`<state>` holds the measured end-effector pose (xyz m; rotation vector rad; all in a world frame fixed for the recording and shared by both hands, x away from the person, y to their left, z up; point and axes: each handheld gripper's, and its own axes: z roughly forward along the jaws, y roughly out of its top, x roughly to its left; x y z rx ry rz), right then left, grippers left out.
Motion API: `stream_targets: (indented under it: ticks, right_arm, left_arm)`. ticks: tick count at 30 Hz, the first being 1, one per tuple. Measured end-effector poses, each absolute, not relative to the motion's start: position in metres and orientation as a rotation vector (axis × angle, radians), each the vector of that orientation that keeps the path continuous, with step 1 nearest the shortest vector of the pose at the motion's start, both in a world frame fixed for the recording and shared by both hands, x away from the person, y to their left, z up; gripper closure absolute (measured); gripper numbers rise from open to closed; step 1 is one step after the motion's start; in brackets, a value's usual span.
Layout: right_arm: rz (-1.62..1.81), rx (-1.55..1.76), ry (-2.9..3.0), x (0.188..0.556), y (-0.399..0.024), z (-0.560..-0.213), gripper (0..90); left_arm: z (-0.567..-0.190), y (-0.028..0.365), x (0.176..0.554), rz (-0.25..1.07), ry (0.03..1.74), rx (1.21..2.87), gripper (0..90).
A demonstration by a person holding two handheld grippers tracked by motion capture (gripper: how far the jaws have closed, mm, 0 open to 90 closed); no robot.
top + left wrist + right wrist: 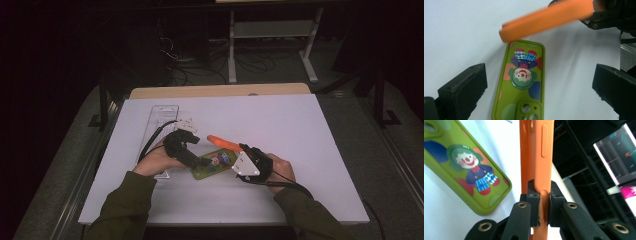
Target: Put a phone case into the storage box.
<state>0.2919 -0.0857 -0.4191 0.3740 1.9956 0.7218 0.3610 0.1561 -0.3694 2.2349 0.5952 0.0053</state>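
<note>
The orange phone case (537,152) is a plain, smooth shell with moulded side buttons along its edge; it stands on edge, pinched between the pads of the right claw (543,206) and reaching out well beyond its tips, lifted off the table (300,130); the green phone case (522,82) lies flat on the table, back up, printed with a clown and coloured circles, camera cut-out at one end; it rests between the wide-spread jaws of the left claw (536,85), untouched by them, just beneath the orange one's far end.
</note>
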Motion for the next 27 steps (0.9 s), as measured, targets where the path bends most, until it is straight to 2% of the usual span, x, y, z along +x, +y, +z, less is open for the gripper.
stream_targets:
  ticks: [6,27]
  right_arm:
    - [0.83,0.515,2.047,0.298,-0.09,-0.413,81.3]
    - [1.284,1.056,2.099,0.317,-0.115,-0.404,81.4]
  left_arm:
    - [-0.369,0.157,0.363,0.025,0.569,2.254,0.0]
    - [-0.366,0.159,0.364,0.052,0.643,2.196,0.0]
